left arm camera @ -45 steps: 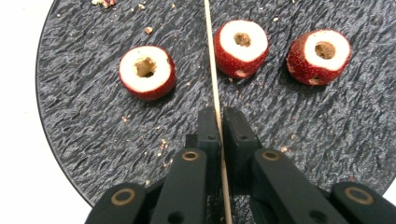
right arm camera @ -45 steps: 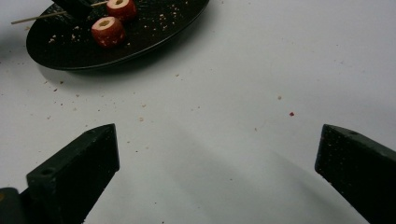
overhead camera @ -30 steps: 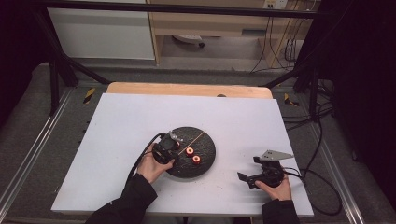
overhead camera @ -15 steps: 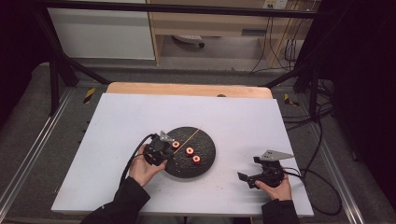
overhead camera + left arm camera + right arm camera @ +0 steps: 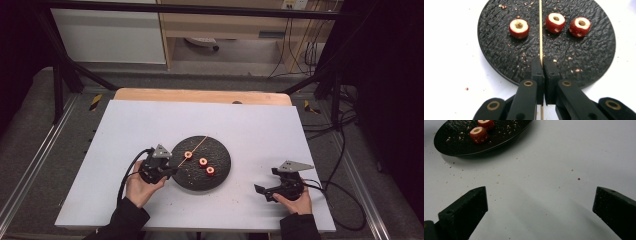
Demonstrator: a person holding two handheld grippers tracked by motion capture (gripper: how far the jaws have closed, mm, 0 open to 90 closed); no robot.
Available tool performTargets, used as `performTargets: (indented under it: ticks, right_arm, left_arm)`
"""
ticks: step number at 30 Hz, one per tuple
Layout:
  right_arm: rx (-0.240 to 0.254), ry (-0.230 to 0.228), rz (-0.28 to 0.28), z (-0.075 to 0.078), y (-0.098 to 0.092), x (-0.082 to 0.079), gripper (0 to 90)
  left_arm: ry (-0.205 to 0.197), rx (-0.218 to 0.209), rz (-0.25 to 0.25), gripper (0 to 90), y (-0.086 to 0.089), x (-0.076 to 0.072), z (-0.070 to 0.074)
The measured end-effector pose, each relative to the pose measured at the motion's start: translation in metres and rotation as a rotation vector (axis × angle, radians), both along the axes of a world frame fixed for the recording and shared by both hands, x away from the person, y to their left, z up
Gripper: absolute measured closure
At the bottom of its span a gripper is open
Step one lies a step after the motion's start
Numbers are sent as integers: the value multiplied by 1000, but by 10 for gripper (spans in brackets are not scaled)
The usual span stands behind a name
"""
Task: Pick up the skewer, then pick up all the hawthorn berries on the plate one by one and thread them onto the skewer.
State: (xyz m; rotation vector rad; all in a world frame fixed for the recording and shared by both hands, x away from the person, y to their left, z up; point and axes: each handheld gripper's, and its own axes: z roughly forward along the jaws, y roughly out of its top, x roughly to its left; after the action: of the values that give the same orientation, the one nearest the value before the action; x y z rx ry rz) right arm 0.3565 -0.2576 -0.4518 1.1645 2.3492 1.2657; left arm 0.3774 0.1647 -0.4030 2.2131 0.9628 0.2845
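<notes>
Three fruit rings flank the clamped skewer.

Lighting: even and overhead, surface bright white, surroundings beyond its edges dim; soft shadows under the plate; right gripper view's near fingers blurred.
</notes>
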Motion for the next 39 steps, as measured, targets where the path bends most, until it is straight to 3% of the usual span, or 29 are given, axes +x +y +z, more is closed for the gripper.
performTargets:
  ticks: [10,23,39]
  right_arm:
    - [1,4,-5,-1,1,1,6]
    - [-1,16,-12,-1,3,1,6]
    - [-16,20,-33,6,14,5,5]
  left_arm:
    - [-47,-57,0,880,19,-15,-1]
    - [-94,-118,24,880,50,-31,-13]
    - [-117,-179,24,880,69,-41,-25]
